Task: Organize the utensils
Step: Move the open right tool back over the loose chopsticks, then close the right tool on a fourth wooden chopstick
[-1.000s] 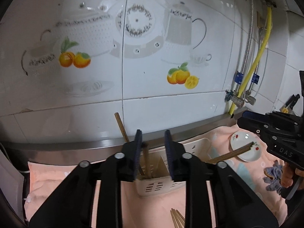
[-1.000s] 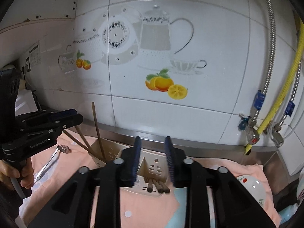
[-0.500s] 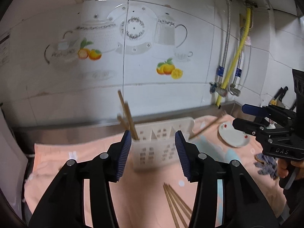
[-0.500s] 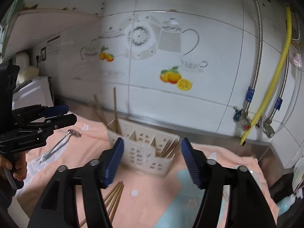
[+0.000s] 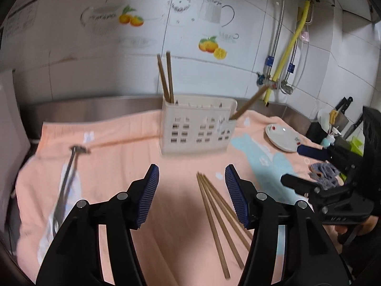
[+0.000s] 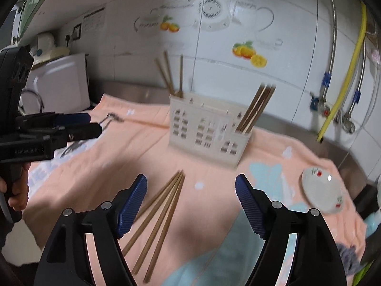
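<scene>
White wall tiles printed with teapots and oranges back a steel-edged bench, and an orange towel with pale blue patches covers most of the bench top. A yellow hose and braided metal hoses run down the wall on the right.

Next in size, a cream utensil caddy with small window cutouts stands upright on the towel near the wall. Two brown chopsticks stand nearly upright in its left end, and in the right wrist view a bundle of chopsticks leans out to the right from its right end compartment.

The left gripper hangs above the towel with its blue-padded jaws spread wide and nothing between them. The right gripper is likewise spread wide and empty, held over the towel in front of the caddy.

A small white saucer with red marks lies on the towel to the right of the caddy, well apart from it. Metal tongs, blurred, lie on the towel at the left. Loose chopsticks lie flat on the towel in a fanned group in front of the caddy, between the two grippers. A crumpled grey cloth sits at the towel's right edge.
</scene>
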{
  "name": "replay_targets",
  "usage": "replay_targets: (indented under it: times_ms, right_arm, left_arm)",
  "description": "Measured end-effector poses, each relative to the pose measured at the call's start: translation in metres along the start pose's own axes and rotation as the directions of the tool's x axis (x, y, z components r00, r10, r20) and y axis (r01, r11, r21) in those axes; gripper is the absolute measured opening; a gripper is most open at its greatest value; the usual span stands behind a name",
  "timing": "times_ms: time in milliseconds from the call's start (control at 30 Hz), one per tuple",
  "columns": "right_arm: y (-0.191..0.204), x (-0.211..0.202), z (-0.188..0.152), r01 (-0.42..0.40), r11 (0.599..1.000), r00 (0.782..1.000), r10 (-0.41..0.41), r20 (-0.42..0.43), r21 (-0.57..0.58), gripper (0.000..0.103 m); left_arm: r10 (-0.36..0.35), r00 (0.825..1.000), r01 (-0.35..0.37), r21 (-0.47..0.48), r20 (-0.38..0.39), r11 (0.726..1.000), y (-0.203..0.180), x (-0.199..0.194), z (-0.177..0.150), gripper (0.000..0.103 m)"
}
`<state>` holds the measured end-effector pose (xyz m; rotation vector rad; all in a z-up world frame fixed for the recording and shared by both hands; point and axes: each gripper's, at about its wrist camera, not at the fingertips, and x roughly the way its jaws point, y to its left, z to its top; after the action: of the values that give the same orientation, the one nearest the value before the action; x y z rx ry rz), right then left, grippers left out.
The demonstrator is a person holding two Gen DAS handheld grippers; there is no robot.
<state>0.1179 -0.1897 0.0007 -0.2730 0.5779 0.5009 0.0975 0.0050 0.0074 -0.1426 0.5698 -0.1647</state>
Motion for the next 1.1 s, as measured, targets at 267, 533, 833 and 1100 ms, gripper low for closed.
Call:
replay_targets:
  times_ms: [267,533,833,1100]
  right_arm:
    - [0.010,-0.002,-0.049,-0.029,0.998,0.997,0.033,-0.064,0.061,0.071]
    - [0.011,0.001,-0.078,-0.036,0.993,0.992,0.049,-0.114,0.114,0.061]
    - [0.020,0.015,-0.103,-0.058,0.988,0.981,0.083,-0.177,0.145,0.041]
    - [0.026,0.029,-0.112,-0.083,0.982,0.970,0.118,-0.210,0.169,0.025]
  left_arm:
    - [0.009,0.999,-0.010,-0.021,-0.050,1.000,0.005,-0.007,-0.041,0.058]
    - [0.014,0.995,-0.019,-0.058,-0.098,0.998,0.013,-0.008,-0.067,0.058]
    - [0.005,0.985,-0.011,-0.039,-0.171,0.999,0.008,0.002,-0.097,0.057]
    - [0.002,0.981,-0.011,-0.045,-0.195,0.999,0.009,0.005,-0.105,0.056]
